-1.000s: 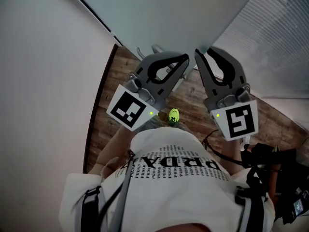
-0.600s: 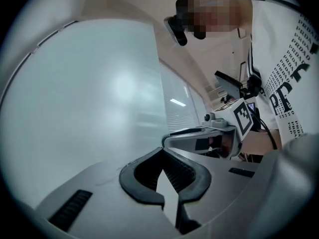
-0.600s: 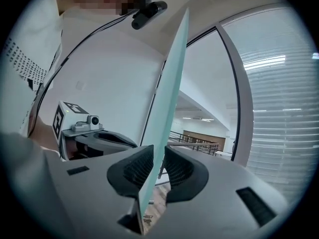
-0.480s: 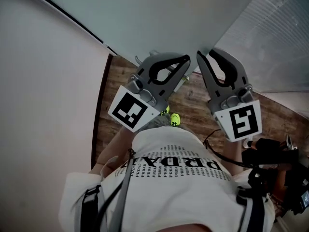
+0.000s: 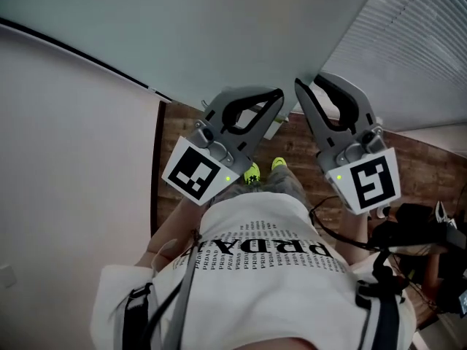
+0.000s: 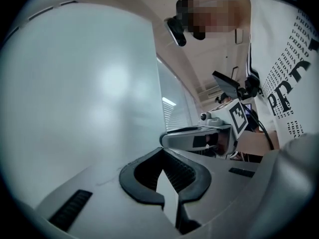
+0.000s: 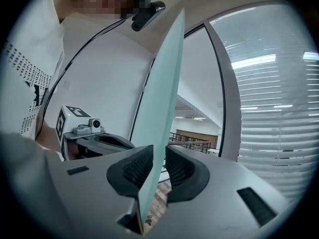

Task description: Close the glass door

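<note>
Head view: the person looks down over a white printed shirt at both grippers, held side by side above a wooden floor. The glass door fills the top of the view as a pale frosted sheet, and its free edge ends right at the tips of the two grippers. The left gripper lies on the door's near face. The right gripper sits at the door's edge. A plain wall runs down the left and slatted blinds fill the upper right. Two yellow-green shoes show between the grippers.

Left gripper view: the fingers meet at their far tips, and the hollow between the ribbed pads holds nothing. The door's frosted face covers the left half of the view, just beside the gripper. The right gripper lies alongside, beyond the fingertips.

Right gripper view: the door stands edge-on, rising straight up between the fingers. They pinch its edge at their tips, one on each face. A little floor shows in the hollow beside the right pad.
</note>
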